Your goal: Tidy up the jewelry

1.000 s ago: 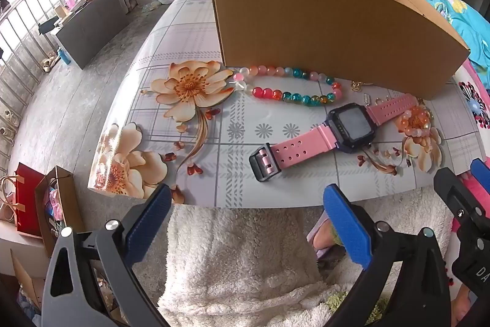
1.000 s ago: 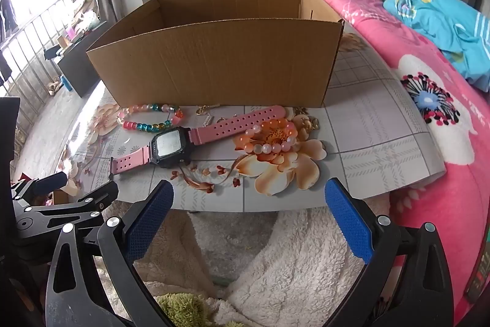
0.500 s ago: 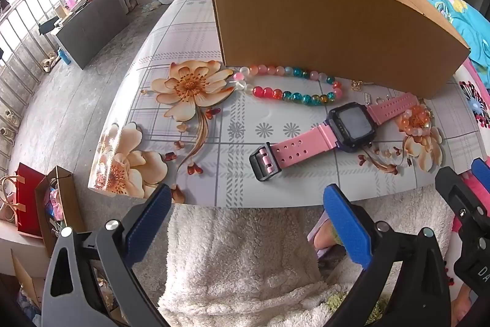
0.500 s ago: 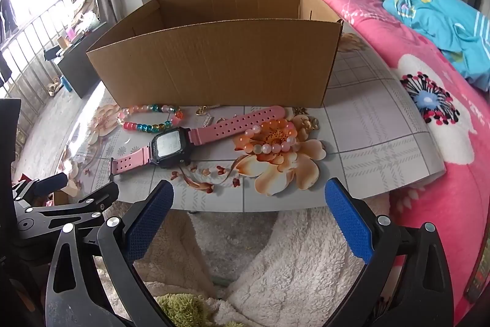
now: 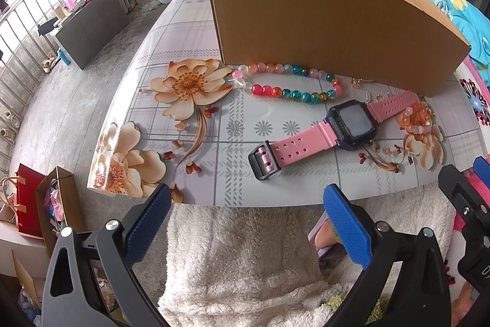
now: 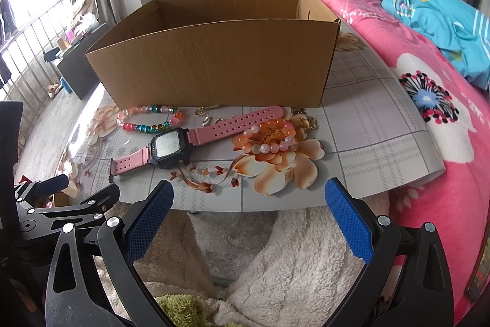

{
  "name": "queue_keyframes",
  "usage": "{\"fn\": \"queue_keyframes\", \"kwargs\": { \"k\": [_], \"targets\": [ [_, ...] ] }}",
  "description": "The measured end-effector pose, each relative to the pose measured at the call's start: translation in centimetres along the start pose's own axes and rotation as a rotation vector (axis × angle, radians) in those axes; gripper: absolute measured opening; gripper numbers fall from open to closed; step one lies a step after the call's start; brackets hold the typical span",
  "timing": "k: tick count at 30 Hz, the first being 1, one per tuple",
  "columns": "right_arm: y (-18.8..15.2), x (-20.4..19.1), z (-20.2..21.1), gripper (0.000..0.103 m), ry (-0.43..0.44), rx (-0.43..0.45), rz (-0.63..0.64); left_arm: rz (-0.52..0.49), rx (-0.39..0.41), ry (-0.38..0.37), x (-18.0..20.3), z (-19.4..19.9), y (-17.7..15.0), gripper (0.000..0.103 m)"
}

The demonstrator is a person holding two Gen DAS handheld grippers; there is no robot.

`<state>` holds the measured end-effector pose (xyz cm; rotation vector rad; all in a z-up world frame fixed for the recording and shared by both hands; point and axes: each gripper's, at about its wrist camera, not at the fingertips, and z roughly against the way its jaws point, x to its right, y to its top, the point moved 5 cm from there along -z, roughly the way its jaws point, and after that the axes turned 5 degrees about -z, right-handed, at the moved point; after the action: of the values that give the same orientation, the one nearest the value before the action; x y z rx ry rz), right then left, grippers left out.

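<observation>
Left tongs (image 5: 245, 216): spread wide, empty, held off the near edge of the desk, above a fluffy cream rug (image 5: 242, 259).
Right tongs (image 6: 249, 210): likewise spread wide and empty, short of the desk edge; tips also visible at the right border of the left wrist view.
Desk (image 6: 367, 124): glossy top with grey plaid lines and printed orange flowers.
Pink watch (image 5: 333, 129): flat on the desk, nearest the tongs, strap laid out diagonally, dark square face up.
Multicoloured bead bracelet (image 5: 288, 83): behind the watch, just in front of the box.
Peach bead bracelet (image 6: 271, 137): right of the watch face, lying on a printed flower, touching or just beside the strap.
Small gold pieces (image 6: 307, 121): scattered near the box's front wall; too small to identify.
Cardboard box (image 6: 214, 63): open-topped, at the back of the desk; inside not visible.
Bed (image 6: 428, 100): pink floral cover, right of the desk.
</observation>
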<state>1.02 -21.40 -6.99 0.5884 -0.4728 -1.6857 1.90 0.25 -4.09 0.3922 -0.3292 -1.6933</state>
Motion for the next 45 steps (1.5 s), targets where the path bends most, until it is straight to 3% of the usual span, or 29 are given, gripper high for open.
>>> {"fn": "queue_keyframes", "kwargs": {
  "k": [13,26,30,36,45],
  "targets": [
    [-0.2,-0.7,0.2,0.095,0.005,0.008,0.014,-0.006,0.006,-0.015,-0.4,-0.5,-0.3,0.097],
    [-0.5,-0.4,-0.1,0.095,0.028,0.023,0.005,-0.041,0.155,0.031,-2.4,1.0,2.2,0.097],
    [-0.5,0.0,-0.3,0.095,0.038,0.020,-0.005,-0.063,0.203,-0.017,-2.6,1.4,2.7,0.097],
    [-0.7,0.3,-1.2,0.095,0.055,0.008,-0.017,-0.052,0.253,-0.173,-2.1,1.2,3.1,0.097],
    [-0.7,0.8,-2.4,0.095,0.098,-0.007,-0.031,0.019,0.175,-0.340,-1.8,0.4,3.2,0.097]
  ]
}}
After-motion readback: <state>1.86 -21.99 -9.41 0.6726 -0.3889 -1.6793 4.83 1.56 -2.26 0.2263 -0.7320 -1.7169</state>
